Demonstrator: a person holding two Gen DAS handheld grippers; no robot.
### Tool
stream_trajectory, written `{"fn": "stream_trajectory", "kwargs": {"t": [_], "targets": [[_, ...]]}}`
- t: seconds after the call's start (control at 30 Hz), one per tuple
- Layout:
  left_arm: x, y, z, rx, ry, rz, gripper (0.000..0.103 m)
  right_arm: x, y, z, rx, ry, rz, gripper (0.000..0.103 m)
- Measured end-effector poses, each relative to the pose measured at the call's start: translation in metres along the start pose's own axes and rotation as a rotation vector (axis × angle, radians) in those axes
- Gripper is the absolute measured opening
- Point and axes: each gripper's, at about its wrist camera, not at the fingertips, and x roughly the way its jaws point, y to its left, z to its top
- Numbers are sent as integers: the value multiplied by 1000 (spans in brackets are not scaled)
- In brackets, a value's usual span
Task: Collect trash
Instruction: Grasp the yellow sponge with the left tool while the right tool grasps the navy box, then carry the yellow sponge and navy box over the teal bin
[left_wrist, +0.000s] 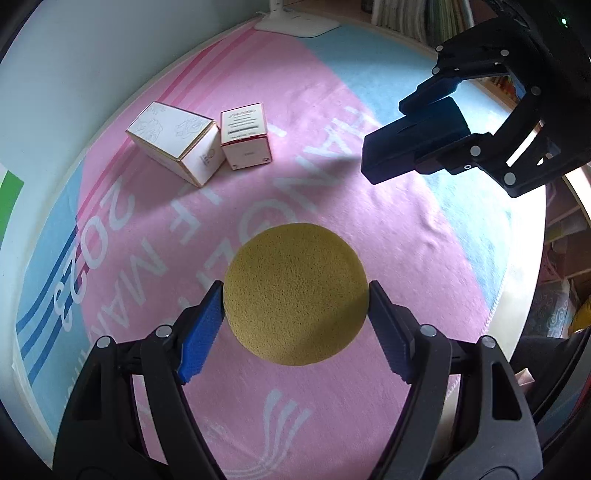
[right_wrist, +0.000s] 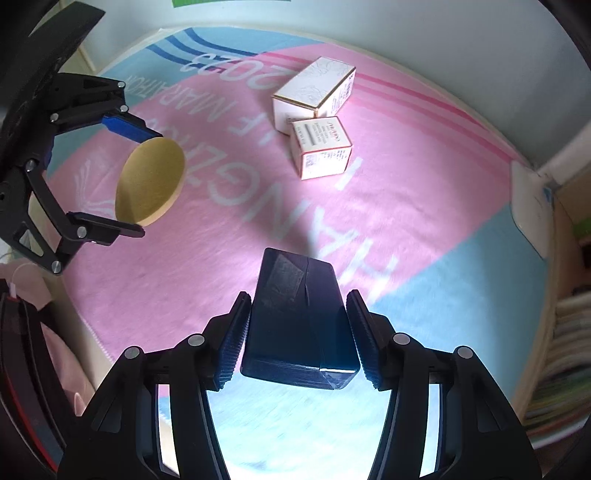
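Left wrist view: left gripper (left_wrist: 295, 295) clamped on a yellow sponge disc (left_wrist: 295, 293), dead centre between the pads. Two white boxes (left_wrist: 199, 142) at 11 o'clock on the pink cloth (left_wrist: 332, 192).

Right wrist view: right gripper (right_wrist: 297, 334) squeezing a dark box (right_wrist: 295, 317); white boxes (right_wrist: 317, 118) at 12 o'clock.

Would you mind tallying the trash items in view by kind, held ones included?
White cosmetic boxes: 2, the long white box and the small white box
Dark box: 1
Yellow sponge disc: 1
Total: 4
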Motion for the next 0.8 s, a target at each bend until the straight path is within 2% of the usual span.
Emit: {"fn": "stream_trajectory", "kwargs": {"t": [0.17, 0.4, 0.8], "targets": [[-14, -6, -10, 76, -26, -9, 74, -15, 30, -19, 72, -7, -39, 54], [-31, -17, -42, 189, -51, -38, 74, -26, 79, -34, 175, -10, -88, 54], [-44, -47, -97, 445, -70, -115, 74, -56, 156, -86, 436, -18, -221, 54]]}}
